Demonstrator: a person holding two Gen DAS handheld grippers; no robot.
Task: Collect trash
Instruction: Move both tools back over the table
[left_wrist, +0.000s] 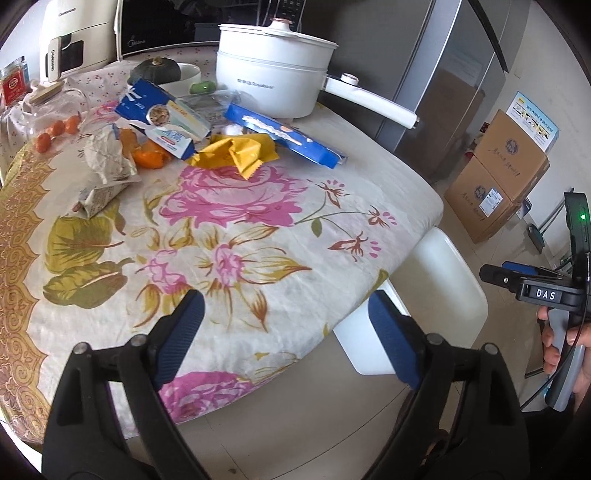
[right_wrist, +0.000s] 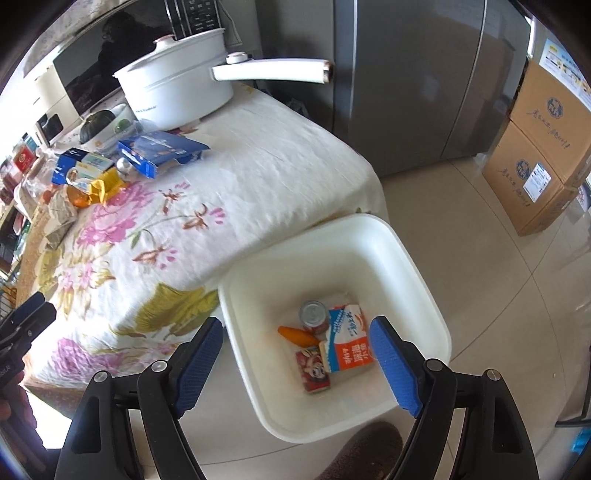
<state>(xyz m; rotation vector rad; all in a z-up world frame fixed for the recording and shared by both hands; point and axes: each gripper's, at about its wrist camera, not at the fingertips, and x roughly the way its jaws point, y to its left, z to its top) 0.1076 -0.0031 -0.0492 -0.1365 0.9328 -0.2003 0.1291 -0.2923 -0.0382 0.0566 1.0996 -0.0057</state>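
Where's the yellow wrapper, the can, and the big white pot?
yellow wrapper (left_wrist: 240, 153), left wrist view, on its crumpled middle.
can (right_wrist: 313, 313), right wrist view, on its silver top, inside the white bin.
white pot (left_wrist: 273, 88), left wrist view, on its side wall.

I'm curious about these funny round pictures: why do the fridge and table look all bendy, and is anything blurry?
Left wrist view: the fisheye lens curves the fridge edges and darkens the corners; the trash near the yellow wrapper looks slightly soft. Right wrist view: the same bending bows the table edge, the bin shows sharp, and the far clutter smears at the left rim.
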